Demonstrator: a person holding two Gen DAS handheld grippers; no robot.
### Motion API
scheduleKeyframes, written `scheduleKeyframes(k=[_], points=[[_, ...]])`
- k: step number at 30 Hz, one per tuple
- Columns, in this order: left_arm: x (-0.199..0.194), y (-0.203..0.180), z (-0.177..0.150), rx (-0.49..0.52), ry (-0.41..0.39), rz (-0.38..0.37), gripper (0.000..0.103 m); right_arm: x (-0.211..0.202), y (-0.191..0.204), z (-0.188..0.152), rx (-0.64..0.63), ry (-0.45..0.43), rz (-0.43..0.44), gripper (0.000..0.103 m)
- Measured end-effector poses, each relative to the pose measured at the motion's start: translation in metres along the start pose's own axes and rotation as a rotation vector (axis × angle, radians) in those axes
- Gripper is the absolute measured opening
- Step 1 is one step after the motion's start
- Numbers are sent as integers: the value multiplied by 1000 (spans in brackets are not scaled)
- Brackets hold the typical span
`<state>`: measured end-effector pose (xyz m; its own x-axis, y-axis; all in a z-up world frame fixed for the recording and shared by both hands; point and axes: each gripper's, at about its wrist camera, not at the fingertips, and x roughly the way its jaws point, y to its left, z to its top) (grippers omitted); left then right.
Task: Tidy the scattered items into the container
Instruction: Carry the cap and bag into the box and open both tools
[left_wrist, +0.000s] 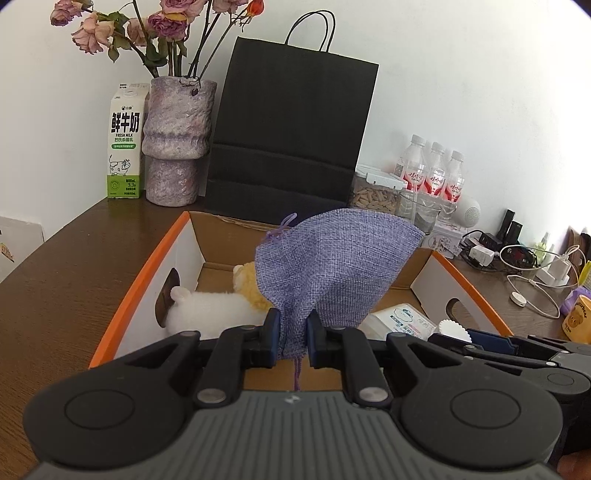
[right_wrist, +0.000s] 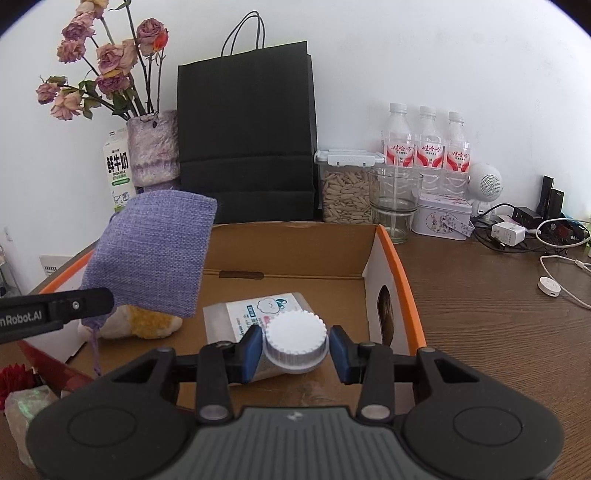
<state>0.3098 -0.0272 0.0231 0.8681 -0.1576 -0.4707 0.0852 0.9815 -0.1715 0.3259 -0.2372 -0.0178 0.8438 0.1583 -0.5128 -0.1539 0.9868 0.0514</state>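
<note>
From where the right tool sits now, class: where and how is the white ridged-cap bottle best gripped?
Grip the white ridged cap across its round sides, coming straight on from the near side: it faces the right tool, whose open jaws already flank it over the cardboard box.

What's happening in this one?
A person is tidying items into the cardboard box. The left claw grips a purple cloth pouch above the box. The right claw straddles a white ridged cap, jaws slightly apart. A plush toy and a tissue pack already lie inside.
</note>
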Motion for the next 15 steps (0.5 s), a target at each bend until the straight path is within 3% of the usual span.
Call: scheduleKeyframes(k=[3, 5, 6, 7, 8, 10, 12, 15], points=[[2, -3, -3, 22, -1, 16, 18, 0, 2, -2, -5, 3, 8, 39], [0, -5, -4, 30, -10, 29, 29, -1, 2, -3, 3, -4, 12, 40], [-2, -6, -5, 31, -23, 40, 41, -3, 1, -3, 13, -13, 18, 44], [-4, -6, -5, 31, -38, 53, 55, -6, 0, -3, 22, -24, 34, 53], [-7, -6, -5, 28, -56, 63, 62, -9, -1, -2, 30, -36, 49, 73], [-13, -5, -5, 19, -102, 80, 91, -16, -1, -3, 36, -72, 47, 103], [-20, -5, -5, 9, -149, 105, 103, -24, 1, -3, 29, -108, 38, 103], [-28, -3, -5, 1, -215, 127, 103, -30, 1, -2, 30, -135, 32, 103]])
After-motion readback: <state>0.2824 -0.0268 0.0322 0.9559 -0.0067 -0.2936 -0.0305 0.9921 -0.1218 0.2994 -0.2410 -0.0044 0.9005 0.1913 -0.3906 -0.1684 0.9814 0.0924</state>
